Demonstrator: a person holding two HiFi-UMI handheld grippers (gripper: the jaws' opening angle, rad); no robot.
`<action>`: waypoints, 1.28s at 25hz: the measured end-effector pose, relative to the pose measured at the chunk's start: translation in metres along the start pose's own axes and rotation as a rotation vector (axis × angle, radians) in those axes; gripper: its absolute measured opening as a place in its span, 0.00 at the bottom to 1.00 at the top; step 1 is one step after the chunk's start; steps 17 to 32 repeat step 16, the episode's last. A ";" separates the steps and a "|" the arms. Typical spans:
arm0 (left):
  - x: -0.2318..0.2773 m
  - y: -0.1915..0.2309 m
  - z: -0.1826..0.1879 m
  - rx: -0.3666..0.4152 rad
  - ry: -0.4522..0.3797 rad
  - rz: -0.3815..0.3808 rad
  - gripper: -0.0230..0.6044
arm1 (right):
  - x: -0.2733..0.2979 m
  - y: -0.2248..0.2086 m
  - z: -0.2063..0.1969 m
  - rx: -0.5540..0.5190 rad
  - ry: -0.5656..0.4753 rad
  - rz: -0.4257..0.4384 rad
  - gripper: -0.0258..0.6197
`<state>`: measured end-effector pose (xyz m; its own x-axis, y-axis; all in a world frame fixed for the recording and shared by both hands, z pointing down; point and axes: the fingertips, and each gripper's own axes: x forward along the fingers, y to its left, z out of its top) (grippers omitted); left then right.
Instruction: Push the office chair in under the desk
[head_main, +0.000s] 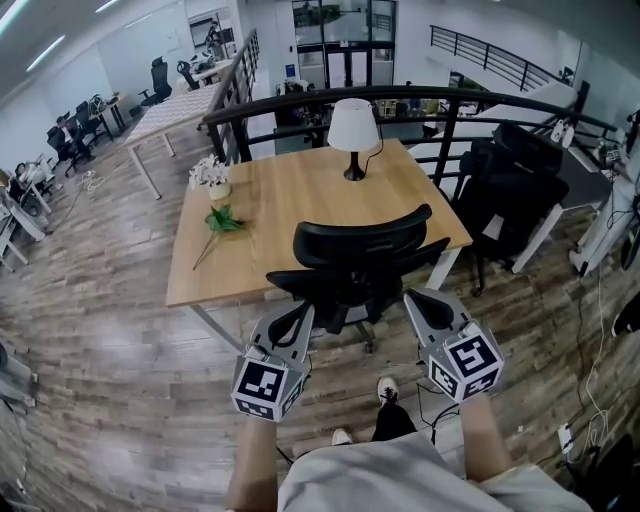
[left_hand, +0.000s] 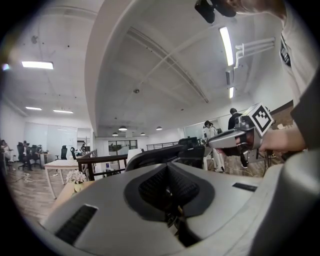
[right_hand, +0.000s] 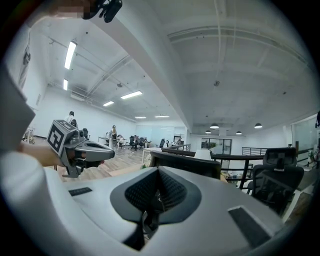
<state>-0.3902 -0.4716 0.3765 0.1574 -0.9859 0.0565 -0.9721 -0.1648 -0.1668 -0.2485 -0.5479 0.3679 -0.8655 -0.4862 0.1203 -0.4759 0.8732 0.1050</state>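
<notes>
The office chair (head_main: 355, 255) stands at twelve o'clock from the person, backrest toward them, just short of the desk (head_main: 290, 200) — not yet tucked under. The left gripper (head_main: 302, 312) at eleven and the right gripper (head_main: 416, 298) at one are both closed on nothing, tips near the chair's sides. It should roll lightly but may swivel — press the stiff backrest rim evenly on both sides.

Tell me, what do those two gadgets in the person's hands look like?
The left gripper and right gripper are grey, wedge-shaped shells tapering forward, with black ribbed pads inside. Each carries a cube of black-and-white square markers at the back. The forearms are bare, and the person wears a light top.
</notes>
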 end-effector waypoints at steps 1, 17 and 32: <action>0.000 0.000 0.000 0.002 0.000 0.000 0.06 | 0.001 0.000 0.000 0.001 0.001 0.002 0.06; 0.010 0.002 -0.005 0.008 0.007 -0.004 0.06 | 0.007 0.000 0.001 0.032 -0.011 0.037 0.06; 0.010 0.002 -0.005 0.008 0.007 -0.004 0.06 | 0.007 0.000 0.001 0.032 -0.011 0.037 0.06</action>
